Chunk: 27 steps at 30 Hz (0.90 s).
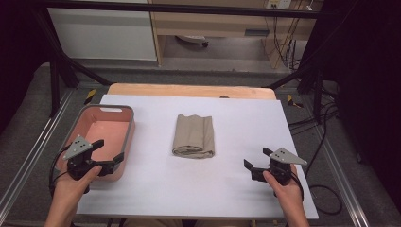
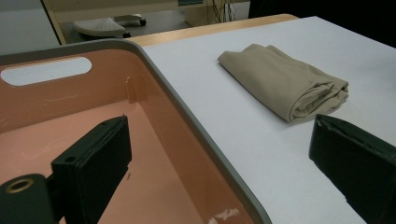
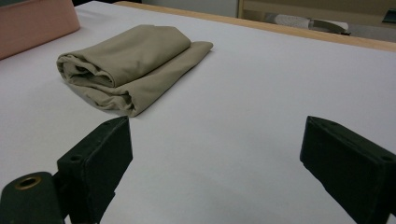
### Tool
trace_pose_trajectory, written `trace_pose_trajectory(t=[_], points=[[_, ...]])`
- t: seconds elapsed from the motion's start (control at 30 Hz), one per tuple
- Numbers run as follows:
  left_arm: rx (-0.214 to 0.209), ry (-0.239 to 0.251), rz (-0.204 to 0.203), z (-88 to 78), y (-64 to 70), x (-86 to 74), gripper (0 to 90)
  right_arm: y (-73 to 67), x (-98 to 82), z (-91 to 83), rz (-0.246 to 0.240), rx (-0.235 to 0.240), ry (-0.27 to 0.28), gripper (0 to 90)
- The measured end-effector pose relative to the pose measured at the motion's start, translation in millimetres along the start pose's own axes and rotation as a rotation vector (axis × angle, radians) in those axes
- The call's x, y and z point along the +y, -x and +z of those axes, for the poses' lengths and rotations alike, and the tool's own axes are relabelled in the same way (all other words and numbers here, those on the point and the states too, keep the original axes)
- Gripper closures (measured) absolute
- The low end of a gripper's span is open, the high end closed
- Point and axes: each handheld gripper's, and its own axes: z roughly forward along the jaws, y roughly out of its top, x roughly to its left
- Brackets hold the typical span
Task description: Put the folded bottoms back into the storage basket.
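Note:
A folded beige cloth (image 1: 194,136) lies in the middle of the white table (image 1: 198,189). To its left stands a salmon-pink bin (image 1: 128,124) with a grey rim, nothing visible inside. My left gripper (image 1: 109,149) hovers open over the bin's near right corner, one jaw over the inside and one beyond the rim. In the left gripper view the cloth (image 2: 285,81) lies ahead to the right of the bin rim (image 2: 187,112), past the open gripper (image 2: 219,126). My right gripper (image 1: 256,157) is open and empty, right of the cloth and nearer me. The right gripper view has the cloth (image 3: 130,60) ahead left of that gripper (image 3: 215,125).
A wooden edge (image 1: 189,90) borders the table's far side. Black frame bars (image 1: 61,71) and cables (image 1: 326,118) surround the table on the floor. A corner of the pink bin (image 3: 37,23) appears far left in the right gripper view.

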Motion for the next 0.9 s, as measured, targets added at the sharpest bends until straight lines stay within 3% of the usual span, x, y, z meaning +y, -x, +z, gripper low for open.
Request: trace_pose_trajectory(t=[0.3,0.47,0.57,0.8,0.9], points=[[-0.004,0.003,-0.006,0.8,0.0,-0.3,6.2,-2.8,1.4,0.3,-0.023,0.011,-0.021,10.3],[0.028,-0.002,0.031,1.7,4.5,3.5,4.5,-4.2,1.9,2.7,-0.014,0.038,-0.068,10.0],[0.009,0.021,0.043,1.4,9.7,6.7,3.8,-4.3,2.4,2.8,-0.017,0.029,-0.057,7.0],[0.027,0.060,0.090,2.2,26.8,18.0,4.5,-6.0,2.0,4.6,-0.024,0.044,-0.048,5.2],[0.013,0.066,0.106,4.2,35.8,26.9,4.3,-7.3,2.0,4.5,-0.025,0.045,-0.026,5.4]])
